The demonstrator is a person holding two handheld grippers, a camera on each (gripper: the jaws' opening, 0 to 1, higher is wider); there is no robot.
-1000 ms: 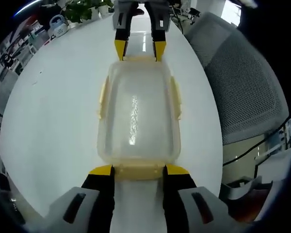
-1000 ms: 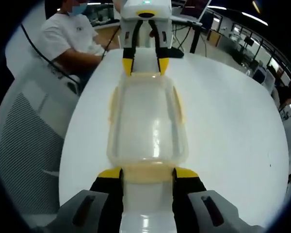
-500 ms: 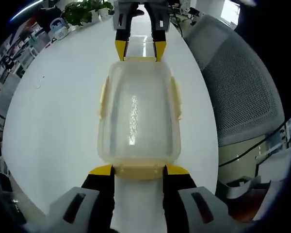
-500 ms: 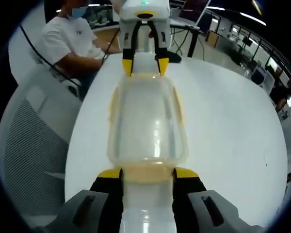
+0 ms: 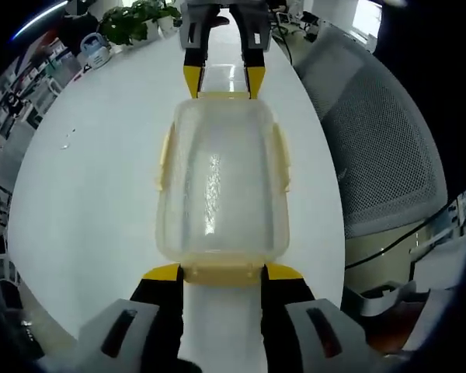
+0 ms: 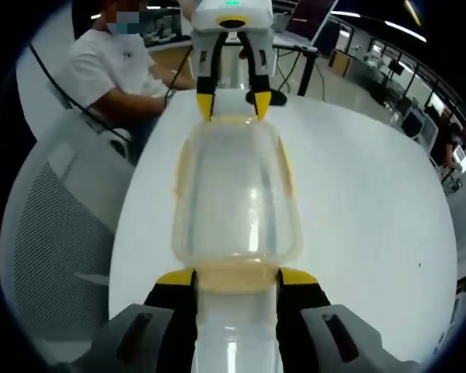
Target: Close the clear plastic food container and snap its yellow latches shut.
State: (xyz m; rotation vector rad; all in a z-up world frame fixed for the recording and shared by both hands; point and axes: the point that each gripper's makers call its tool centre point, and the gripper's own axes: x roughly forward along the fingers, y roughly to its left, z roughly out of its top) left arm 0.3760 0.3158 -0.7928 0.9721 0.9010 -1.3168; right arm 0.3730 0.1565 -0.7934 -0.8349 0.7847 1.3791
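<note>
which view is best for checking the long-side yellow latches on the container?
Left gripper view: it looks steeply down on the container, both side latches standing out against the white table. Right gripper view is lower; the latches look paler there.

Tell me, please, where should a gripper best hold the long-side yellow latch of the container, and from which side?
Judging by shape: take the side latch at its free outer edge, coming from outside the container. It flares away from the wall, so pushing inward should snap it.
</note>
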